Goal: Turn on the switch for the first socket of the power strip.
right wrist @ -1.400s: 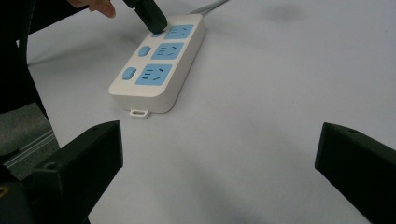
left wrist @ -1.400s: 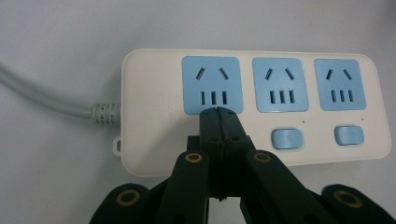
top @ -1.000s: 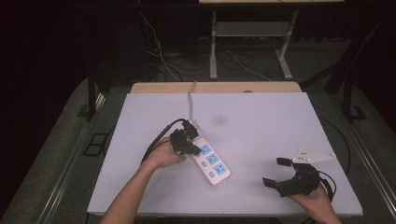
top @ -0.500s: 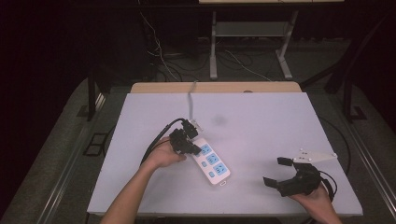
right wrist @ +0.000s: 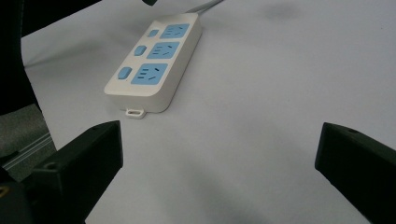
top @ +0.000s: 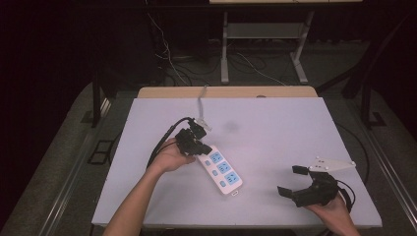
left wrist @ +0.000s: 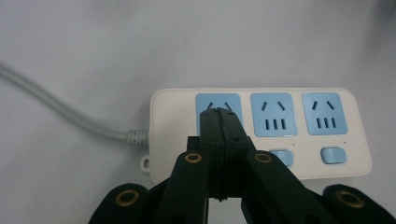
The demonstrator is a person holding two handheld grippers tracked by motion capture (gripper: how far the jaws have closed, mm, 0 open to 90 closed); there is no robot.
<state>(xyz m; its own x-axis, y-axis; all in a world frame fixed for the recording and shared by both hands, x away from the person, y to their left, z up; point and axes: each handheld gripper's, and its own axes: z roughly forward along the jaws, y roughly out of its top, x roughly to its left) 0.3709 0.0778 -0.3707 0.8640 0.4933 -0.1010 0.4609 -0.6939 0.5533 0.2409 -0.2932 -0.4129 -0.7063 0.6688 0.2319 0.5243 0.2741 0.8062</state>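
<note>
A white power strip with three blue sockets and three blue switches lies near the middle of the white table. Its grey cord runs toward the table's far edge. My left gripper is shut with nothing between its jaws, and its tips hover over the strip's cord-end socket, close to it. The power strip lies ahead of my right gripper, which stands wide open and apart from it near the front right of the table.
Bare table surface spreads around the strip, widest at the right and the far side. Beyond the table's far edge are a wooden board, loose cables on the floor and a metal stand.
</note>
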